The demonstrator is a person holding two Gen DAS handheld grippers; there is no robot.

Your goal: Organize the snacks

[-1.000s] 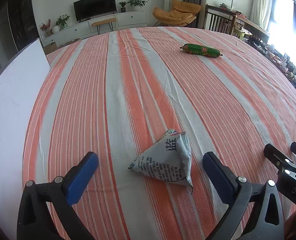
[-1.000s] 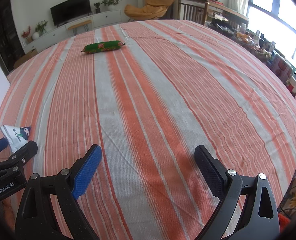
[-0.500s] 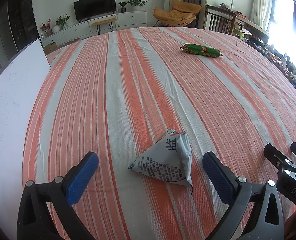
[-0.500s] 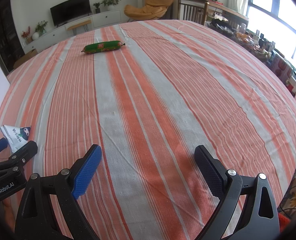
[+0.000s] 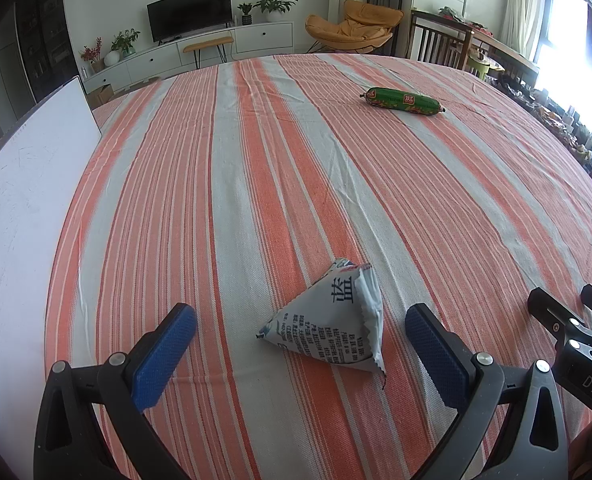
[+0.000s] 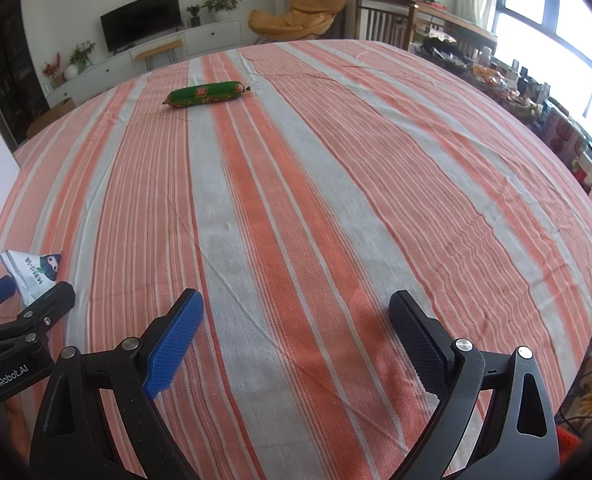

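A white pyramid-shaped snack packet (image 5: 330, 320) with blue print lies on the striped tablecloth, between and slightly ahead of the fingertips of my open left gripper (image 5: 300, 326). The same packet (image 6: 33, 272) shows at the left edge of the right wrist view. A green sausage (image 5: 404, 101) lies far across the table; in the right wrist view the sausage (image 6: 205, 94) sits far ahead and to the left. My right gripper (image 6: 296, 316) is open over bare cloth with nothing between its fingers.
A white board (image 5: 19, 184) borders the table's left side. The orange-and-grey striped cloth (image 6: 316, 200) covers the whole table. Chairs, a TV cabinet and cluttered shelves stand beyond the table edges. The right gripper's body (image 5: 576, 340) shows at the lower right of the left wrist view.
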